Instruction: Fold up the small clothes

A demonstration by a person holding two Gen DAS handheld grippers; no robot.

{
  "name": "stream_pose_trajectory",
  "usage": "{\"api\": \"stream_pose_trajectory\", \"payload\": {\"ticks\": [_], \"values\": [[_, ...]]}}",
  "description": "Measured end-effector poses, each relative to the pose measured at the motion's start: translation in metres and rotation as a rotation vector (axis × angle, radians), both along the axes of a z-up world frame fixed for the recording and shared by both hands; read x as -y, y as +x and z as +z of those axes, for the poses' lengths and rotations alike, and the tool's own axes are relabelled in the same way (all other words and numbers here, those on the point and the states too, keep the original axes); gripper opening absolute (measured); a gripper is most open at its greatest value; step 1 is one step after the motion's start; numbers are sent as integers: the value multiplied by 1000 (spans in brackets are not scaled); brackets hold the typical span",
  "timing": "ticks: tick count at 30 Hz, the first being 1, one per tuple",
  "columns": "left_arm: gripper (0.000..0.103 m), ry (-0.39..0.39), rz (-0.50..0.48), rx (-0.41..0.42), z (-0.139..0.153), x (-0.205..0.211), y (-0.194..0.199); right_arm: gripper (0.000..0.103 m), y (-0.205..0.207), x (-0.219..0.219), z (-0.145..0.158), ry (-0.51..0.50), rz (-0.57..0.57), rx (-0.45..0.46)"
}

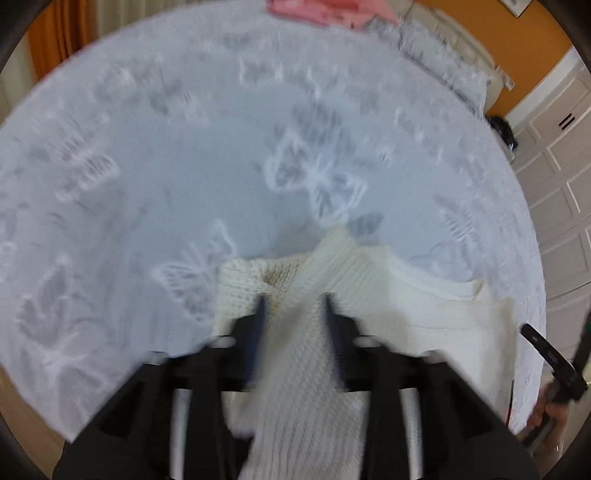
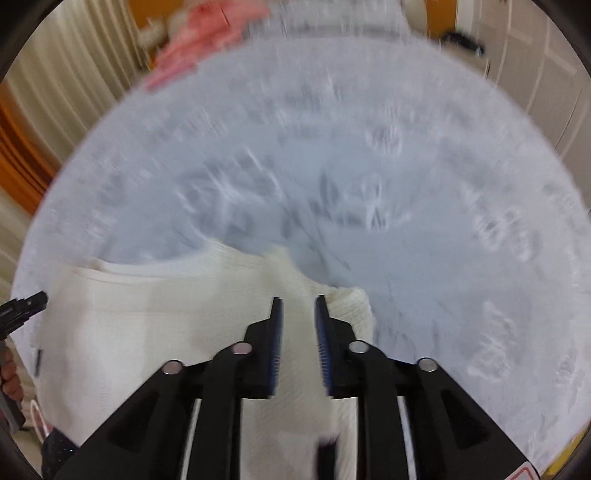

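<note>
A cream knitted sweater (image 1: pixel 406 314) lies on the bed, at the lower right of the left wrist view and the lower left of the right wrist view (image 2: pixel 166 314). My left gripper (image 1: pixel 293 301) points down at its left end. A knitted strip of it runs up between the parted fingers, and the blur hides whether the pads touch it. My right gripper (image 2: pixel 298 301) hovers over the sweater's right end with a clear gap between its blue pads, the knit showing below. Each gripper's tip shows at the edge of the other's view.
The bed cover (image 1: pixel 184 166) is pale blue-white with butterfly prints and stretches far ahead. A pink garment (image 1: pixel 325 11) lies at the far edge, with a pillow (image 1: pixel 443 62) beside it. White cupboard doors (image 1: pixel 561 166) stand to the right and curtains (image 2: pixel 74 74) to the left.
</note>
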State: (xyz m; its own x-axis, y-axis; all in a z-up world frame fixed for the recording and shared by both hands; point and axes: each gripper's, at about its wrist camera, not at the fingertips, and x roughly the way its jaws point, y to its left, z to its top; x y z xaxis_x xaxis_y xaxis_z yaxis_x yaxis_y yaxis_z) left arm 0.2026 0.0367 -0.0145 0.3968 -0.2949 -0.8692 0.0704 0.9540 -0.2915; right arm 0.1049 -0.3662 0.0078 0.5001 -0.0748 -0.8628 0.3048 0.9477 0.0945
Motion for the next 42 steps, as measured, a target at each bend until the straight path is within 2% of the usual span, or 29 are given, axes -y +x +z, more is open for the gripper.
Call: {"api": "stream_pose_trajectory", "payload": {"ticks": [1, 2, 6, 9, 11, 12, 13, 14, 16, 17, 20, 22, 24, 25, 26, 27, 29, 30, 31, 34, 36, 37, 39, 40, 41, 42], "values": [[58, 4, 2, 31, 9, -1, -7, 44, -6, -14, 10, -2, 30, 26], [62, 12, -6, 58, 16, 0, -19, 52, -7, -38, 18, 18, 92, 41], [63, 62, -52, 40, 10, 16, -47, 50, 19, -121, 9, 65, 332, 20], [63, 81, -51, -15, -7, 20, -61, 34, 50, -161, -20, 23, 401, -34], [63, 56, -41, -48, -15, 17, -69, 12, 67, -168, -40, 45, 394, -88], [63, 61, -39, -58, -20, 16, -71, 4, 73, -165, -51, 64, 386, -122], [63, 66, -45, -54, -22, 17, -73, 0, 74, -163, -56, 77, 379, -141], [63, 79, -51, -47, -24, 17, -75, 0, 70, -157, -53, 114, 362, -133], [63, 93, -61, -53, -29, 17, -74, 0, 53, -143, -33, 143, 320, -72], [63, 92, -60, -55, -31, 17, -73, 0, 36, -132, -11, 139, 279, -8], [63, 83, -61, -55, -32, 15, -73, 0, -11, -114, 32, 172, 221, 85], [63, 82, -71, -46, -31, 15, -76, 0, -54, -118, 53, 208, 269, 73], [63, 76, -71, -44, -29, 14, -78, 0, -95, -140, 52, 245, 376, -3], [64, 67, -67, -44, -28, 14, -80, 1, -105, -149, 49, 190, 401, -32], [66, 60, -63, -44, -27, 14, -81, 5, -107, -160, 43, 78, 425, -51], [68, 48, -54, -43, -26, 14, -83, 5, -102, -161, 39, 45, 426, -47], [68, 52, -44, -43, -27, 16, -85, 7, -73, -149, 31, 107, 377, -14], [68, 60, -39, -43, -26, 17, -87, 7, -43, -140, 24, 149, 338, -4], [69, 66, -36, -43, -25, 19, -88, 11, -27, -139, 20, 131, 322, -6], [69, 76, -33, -52, -23, 20, -89, 21, 33, -150, -5, 115, 316, -49], [69, 78, -40, -60, -23, 20, -89, 23, 60, -160, -19, 119, 323, -95], [69, 75, -41, -63, -23, 19, -88, 28, 68, -165, -25, 108, 328, -112], [69, 67, -45, -68, -23, 17, -88, 29, 80, -173, -39, 96, 338, -151], [69, 67, -48, -69, -24, 17, -88, 20, 83, -174, -45, 89, 335, -174], [69, 67, -52, -71, -24, 17, -88, 0, 85, -173, -50, 101, 333, -188], [69, 66, -55, -72, -25, 16, -87, 0, 83, -168, -53, 131, 320, -195]]}}
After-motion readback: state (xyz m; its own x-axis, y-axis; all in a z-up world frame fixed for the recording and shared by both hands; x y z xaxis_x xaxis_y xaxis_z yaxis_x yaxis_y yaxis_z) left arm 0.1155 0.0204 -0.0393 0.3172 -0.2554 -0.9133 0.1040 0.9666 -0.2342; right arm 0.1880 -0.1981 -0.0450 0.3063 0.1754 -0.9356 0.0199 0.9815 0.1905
